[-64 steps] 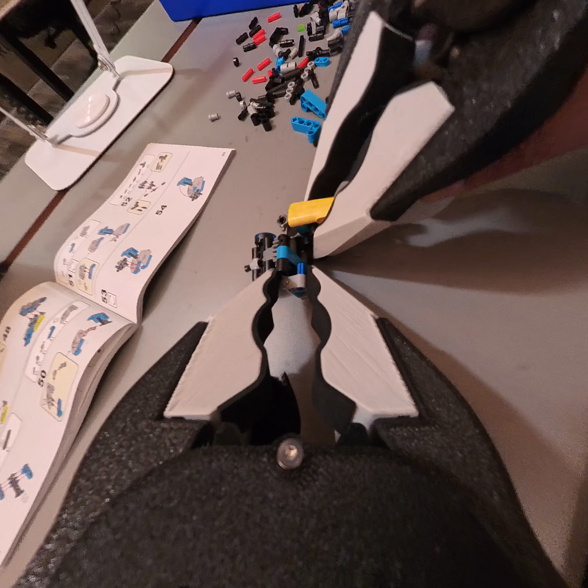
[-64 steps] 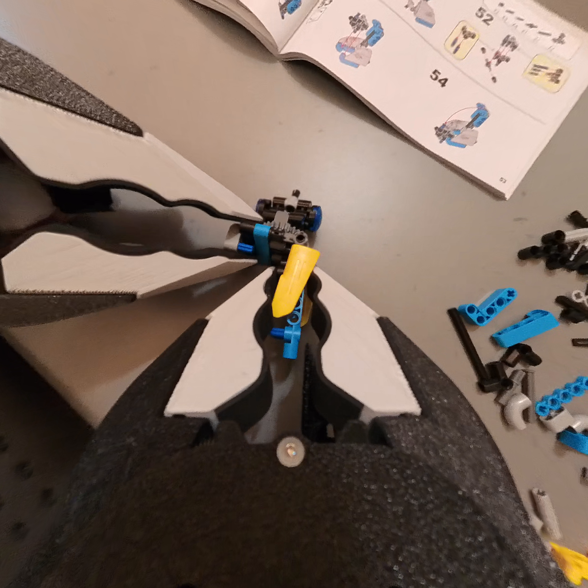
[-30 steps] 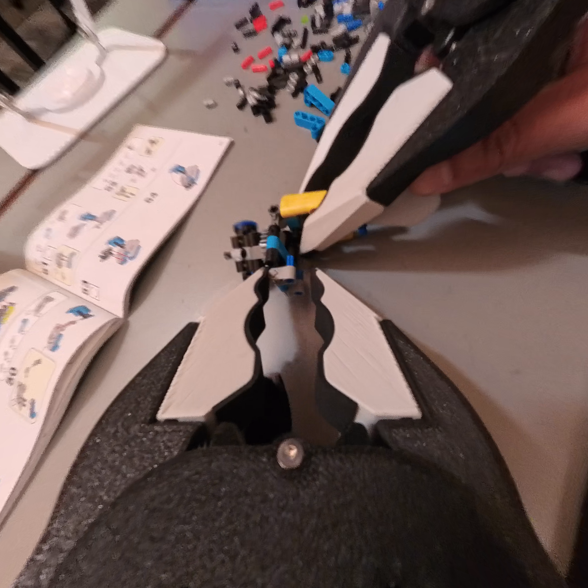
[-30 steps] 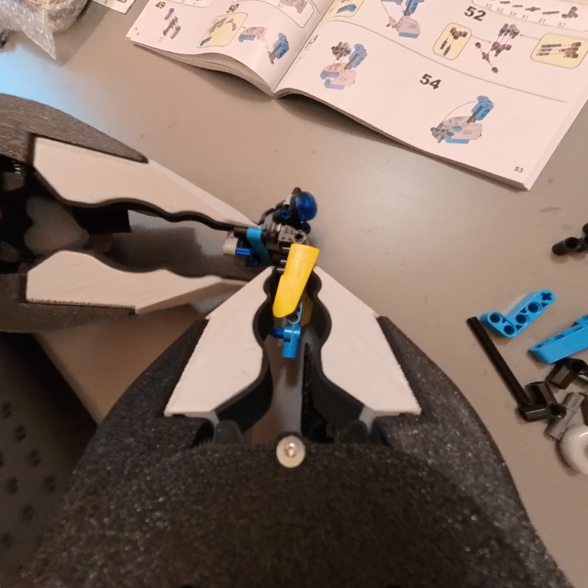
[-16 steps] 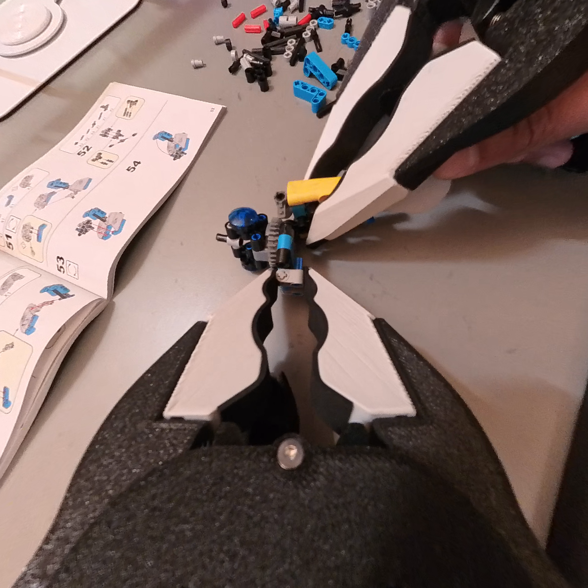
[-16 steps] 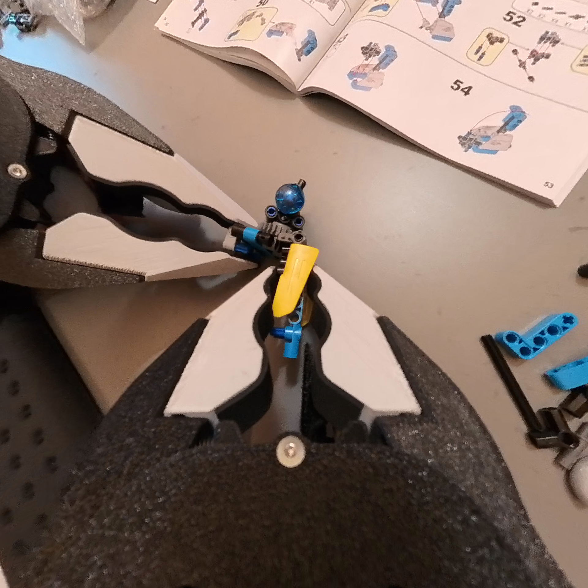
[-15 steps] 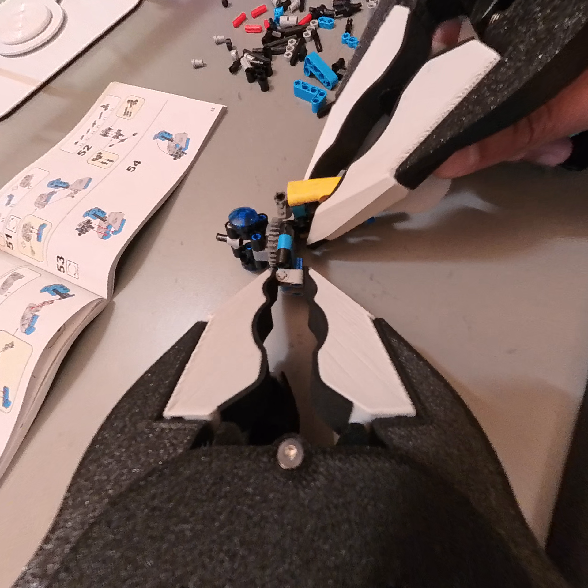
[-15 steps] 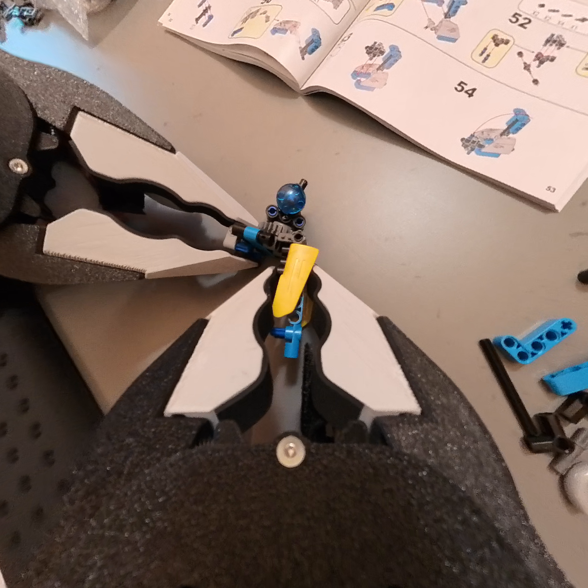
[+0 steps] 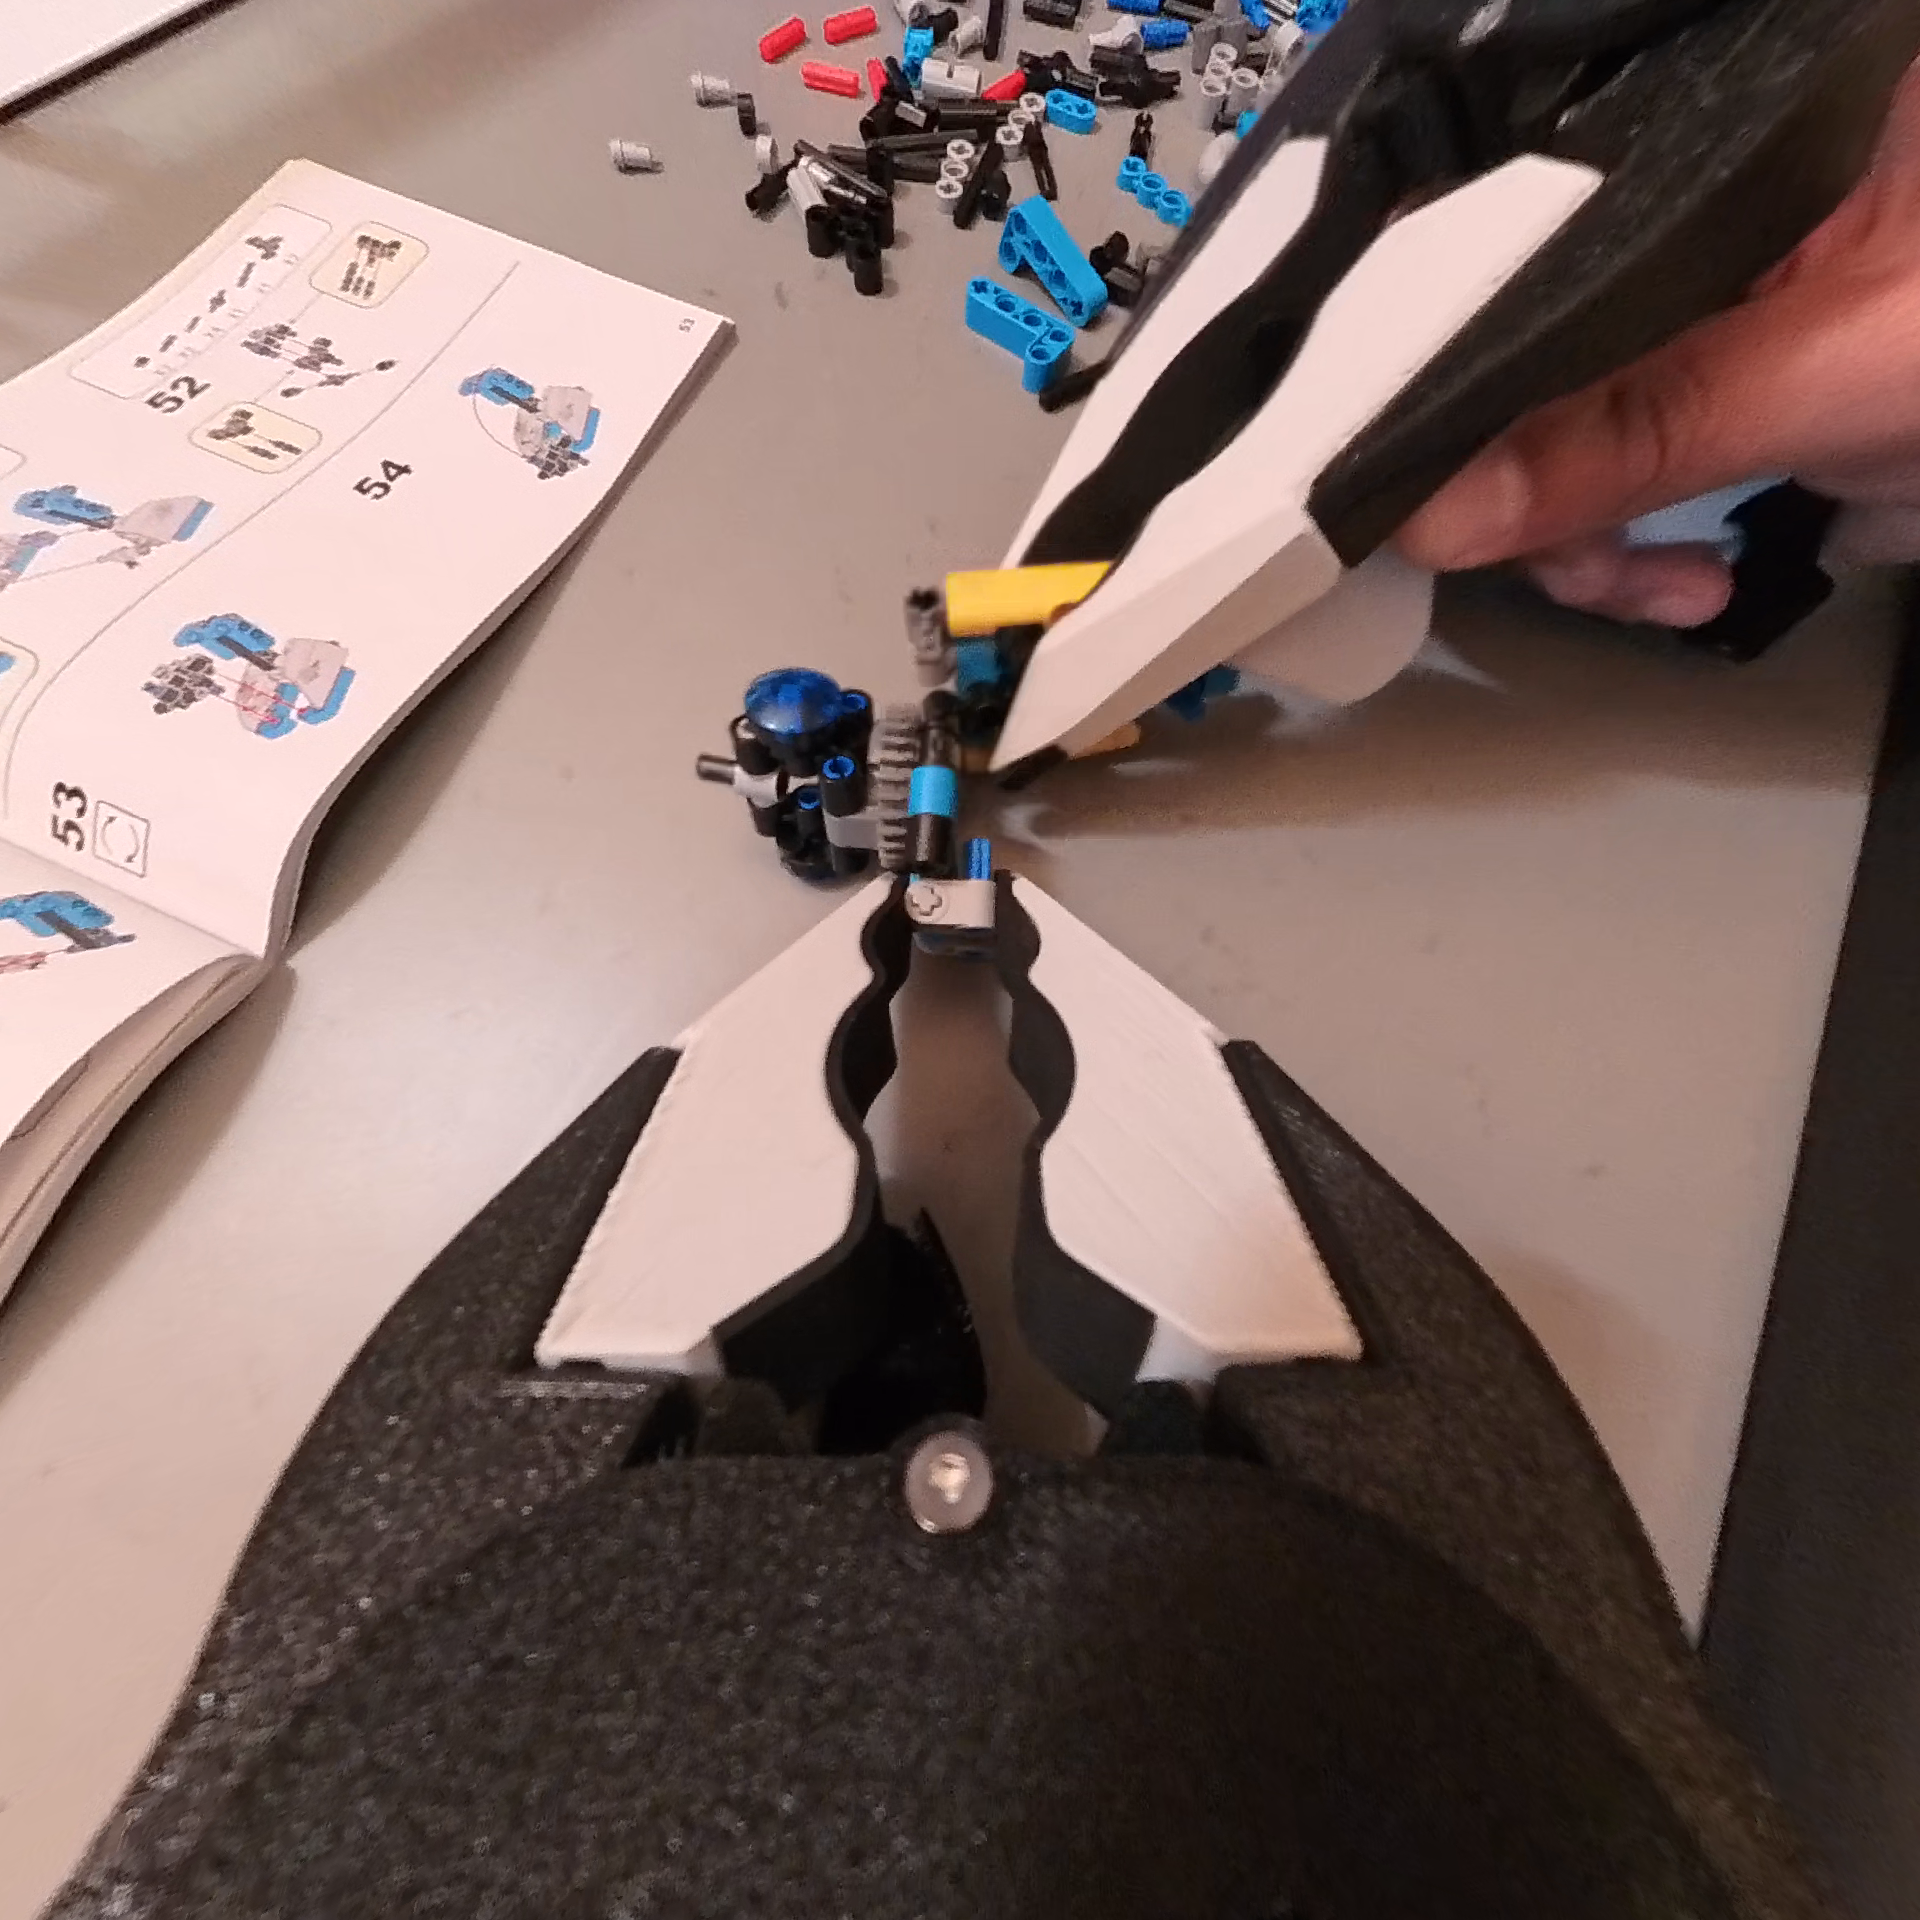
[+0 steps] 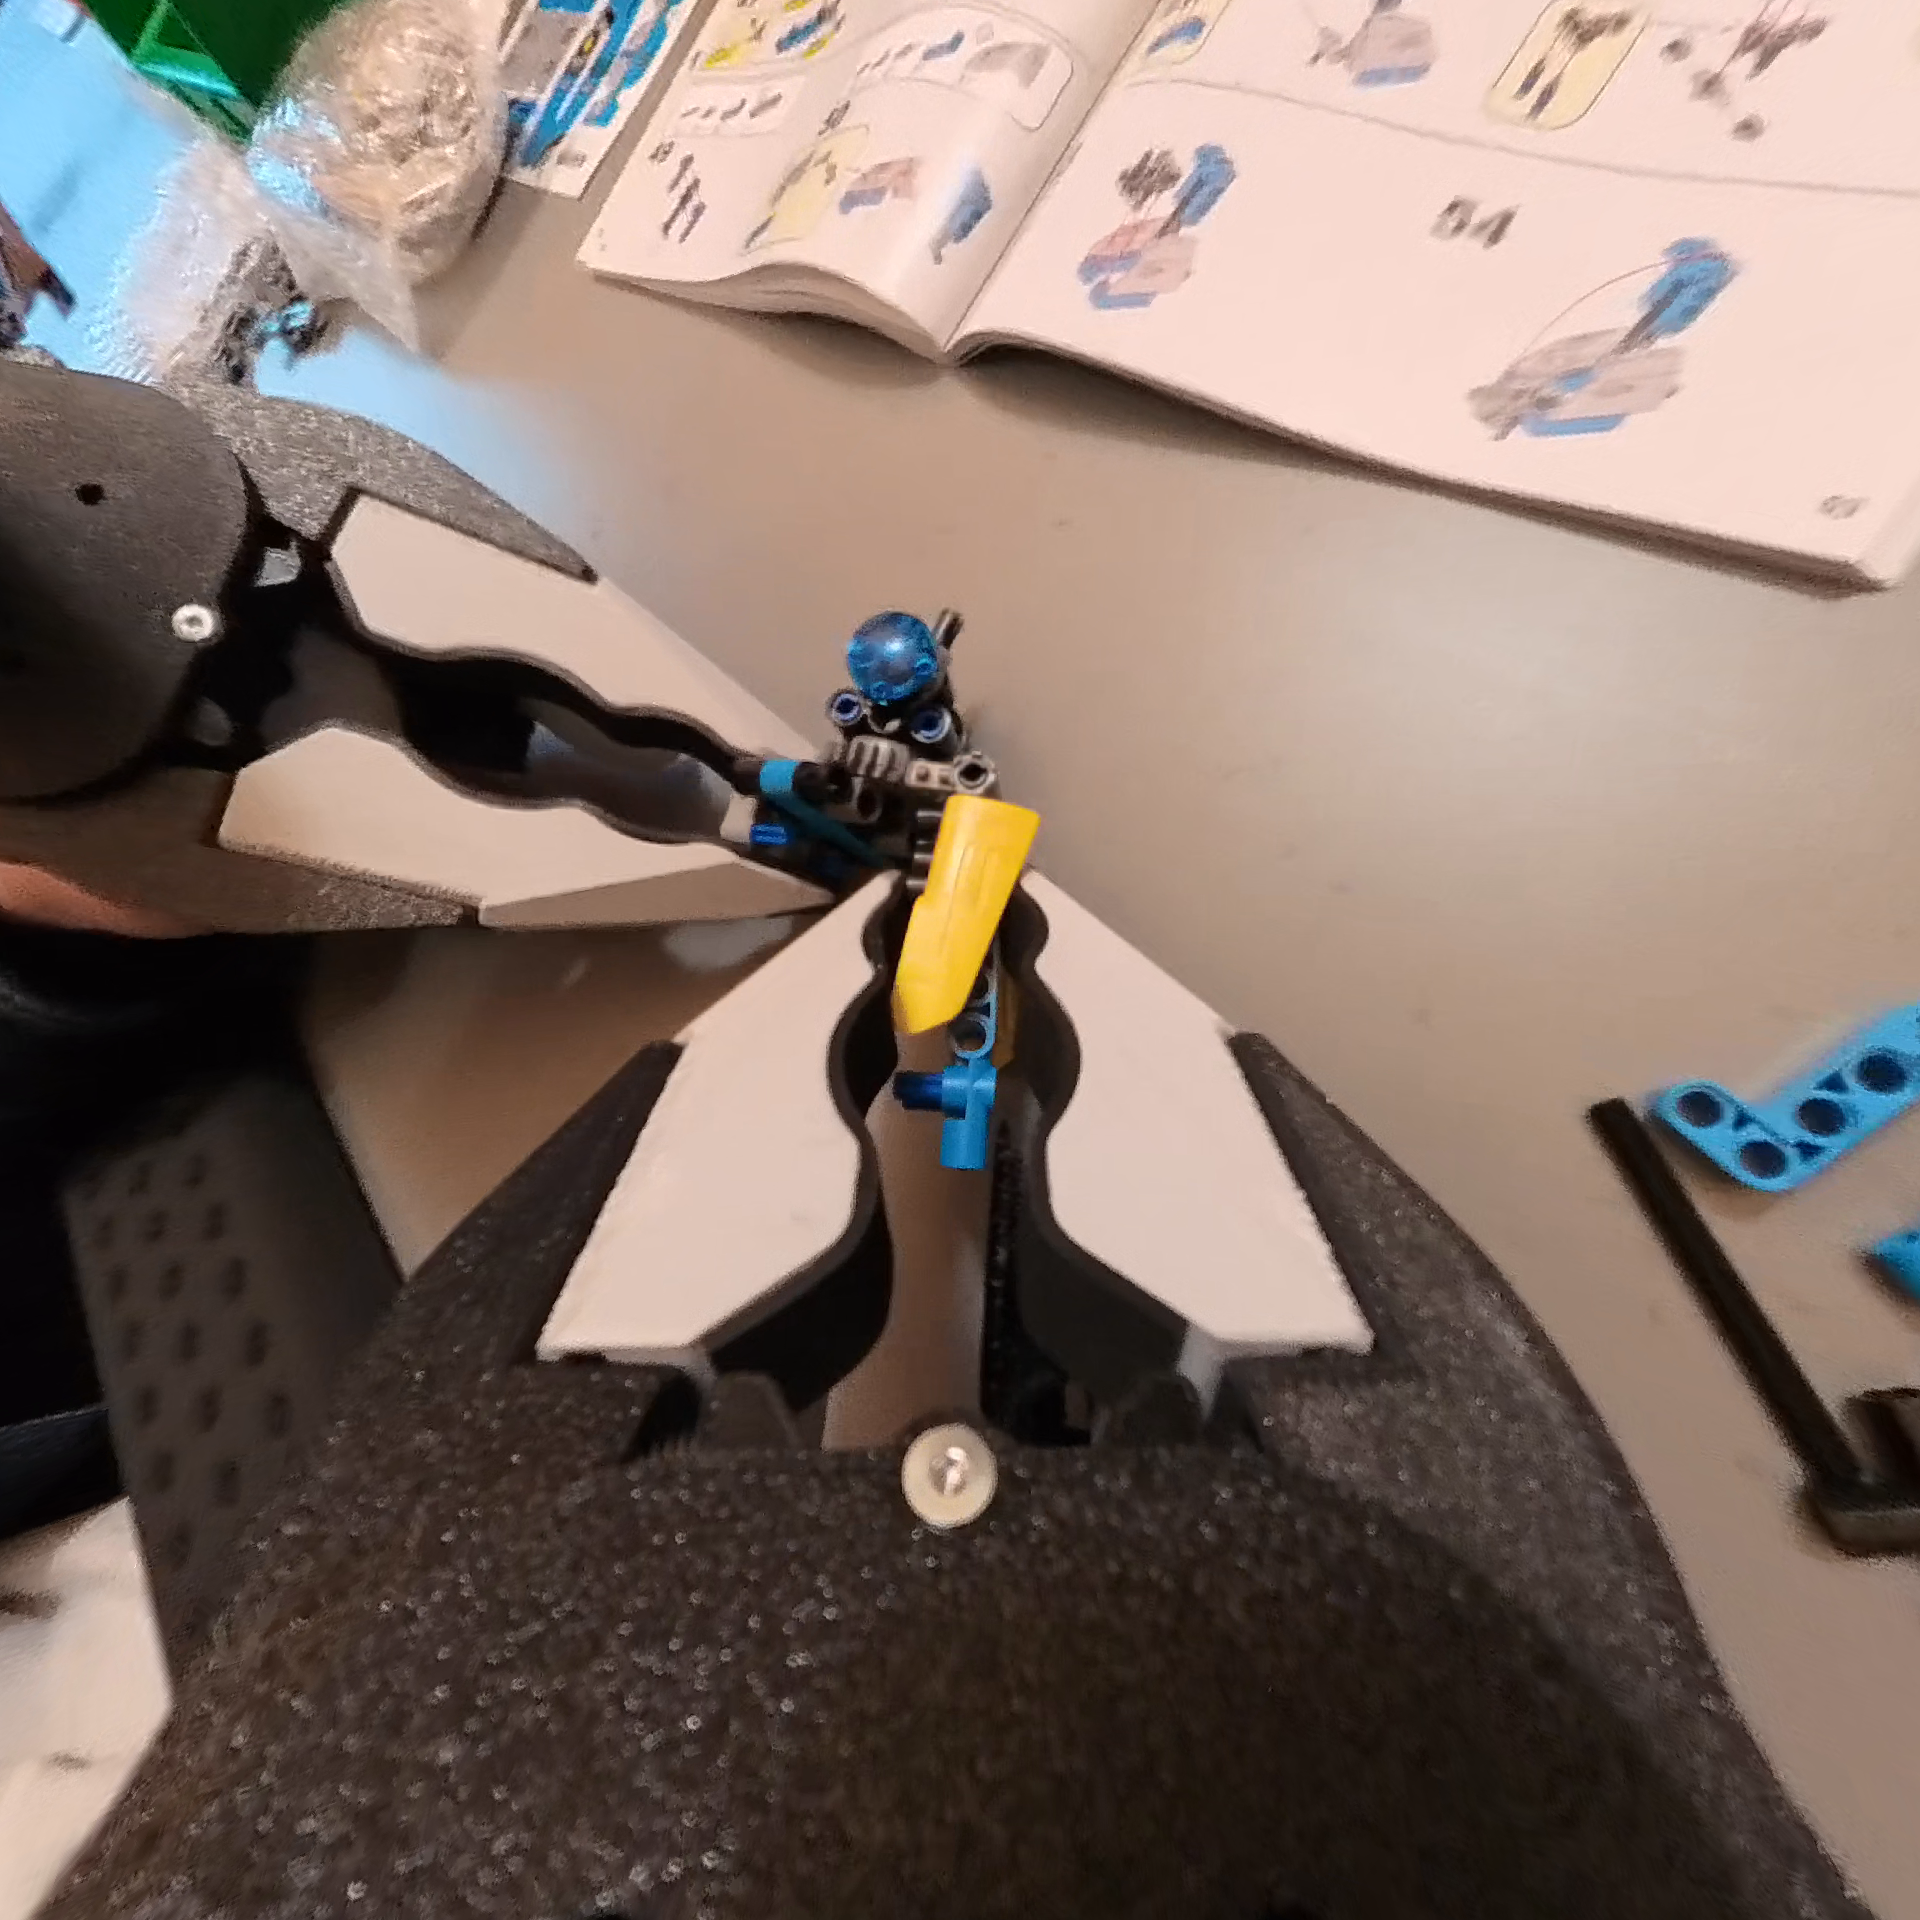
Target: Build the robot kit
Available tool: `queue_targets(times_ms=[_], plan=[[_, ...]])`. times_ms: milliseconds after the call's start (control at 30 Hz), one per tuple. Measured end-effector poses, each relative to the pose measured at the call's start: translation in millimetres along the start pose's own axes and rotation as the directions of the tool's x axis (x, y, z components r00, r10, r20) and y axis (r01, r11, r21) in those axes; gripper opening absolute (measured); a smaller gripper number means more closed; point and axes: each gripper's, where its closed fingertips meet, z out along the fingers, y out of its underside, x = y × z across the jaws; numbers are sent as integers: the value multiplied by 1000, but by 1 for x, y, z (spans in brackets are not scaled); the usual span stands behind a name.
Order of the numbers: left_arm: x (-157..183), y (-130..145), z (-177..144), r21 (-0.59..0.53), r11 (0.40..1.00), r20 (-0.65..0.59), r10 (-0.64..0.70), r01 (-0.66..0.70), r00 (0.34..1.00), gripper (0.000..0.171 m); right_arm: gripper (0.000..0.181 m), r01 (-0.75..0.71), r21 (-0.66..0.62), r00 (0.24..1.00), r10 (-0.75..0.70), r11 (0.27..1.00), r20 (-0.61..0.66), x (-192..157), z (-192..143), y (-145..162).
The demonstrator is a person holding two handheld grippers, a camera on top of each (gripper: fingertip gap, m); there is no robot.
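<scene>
Gripping both ends of one small brick assembly (image 9: 831, 790) just above the desk (image 9: 1351, 987). Left gripper (image 9: 951, 909): jaws nearly closed on the assy's grey/blue connector end. Right gripper (image 10: 951, 935): jaws pinched on yellow panel piece (image 10: 961, 909) w/ blue pin bit behind it. Open instruction booklet (image 9: 312, 468) left of the assy, loose parts pile (image 9: 966, 135) further back, well apart.

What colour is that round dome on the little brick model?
The dome is translucent dark blue, clearest in the left wrist view.
</scene>
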Motion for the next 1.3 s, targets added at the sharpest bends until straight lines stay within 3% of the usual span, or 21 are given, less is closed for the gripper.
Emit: queue_targets(times_ms=[200, 367, 567, 733, 867, 1167, 1300], plan=[[-2, 0, 0, 0, 1000, 6, -11, 11, 1000, 15, 16, 13, 2, 999, -13, 1000, -43, 1, 2, -1], [-1, 0, 0, 0, 998, -37, -68, 68, 997, 16, 17, 177, -46, 974, -181, 983, -136, 1, 3, 0], [-1, 0, 0, 0, 996, -53, -88, 88, 995, 15, 16, -28, -11, 1000, 28, 1000, 14, -1, 3, -1], [-1, -1, 0, 6, 993, -48, -114, 114, 992, 15, 16, -38, -8, 999, 38, 999, 15, -1, 3, -1], [-2, -1, 1, 4, 996, 3, -91, 91, 996, 15, 16, 108, -36, 989, -111, 993, -94, -1, 3, 1], [0, -1, 1, 3, 993, -11, -122, 122, 993, 16, 16, -196, -25, 966, 198, 980, 168, -12, -1, 0], [0, 0, 1, 2, 993, -15, -122, 122, 992, 16, 17, -133, -18, 983, 134, 991, 126, -12, -1, 0]])
